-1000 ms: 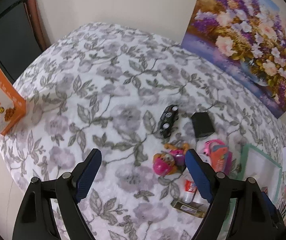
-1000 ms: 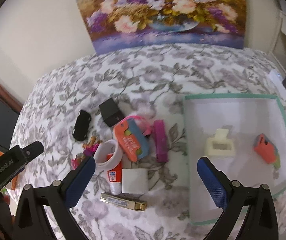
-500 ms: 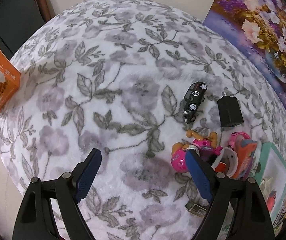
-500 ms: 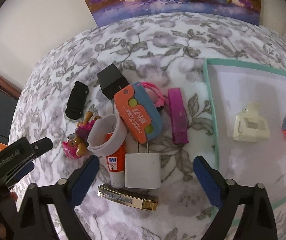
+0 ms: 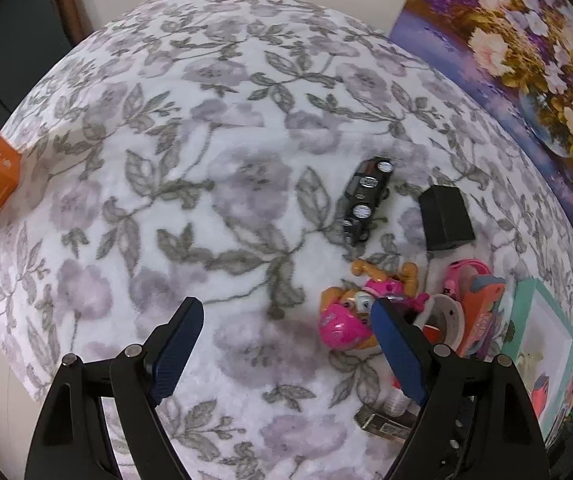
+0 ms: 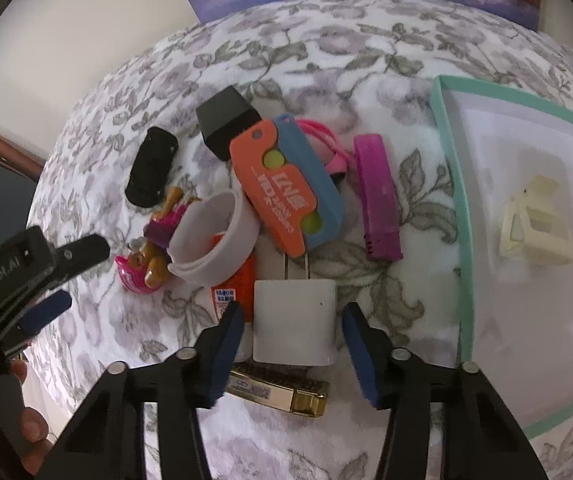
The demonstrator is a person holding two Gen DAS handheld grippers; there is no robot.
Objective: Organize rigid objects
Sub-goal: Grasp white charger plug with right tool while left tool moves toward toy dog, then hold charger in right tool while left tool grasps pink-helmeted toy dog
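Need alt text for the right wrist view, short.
The right hand-held gripper straddles a white plug adapter on a floral cloth, its jaws having just been closing, with a small gap still visible at each pad. Behind lies a clutter of toys; at right, a teal-rimmed tray holds a cream piece.

Ahead of the right hand-held gripper: one white square charger, one gold harmonica, two black items, one purple comb.

Grey-floral cloth, white charger, teal-rimmed tray
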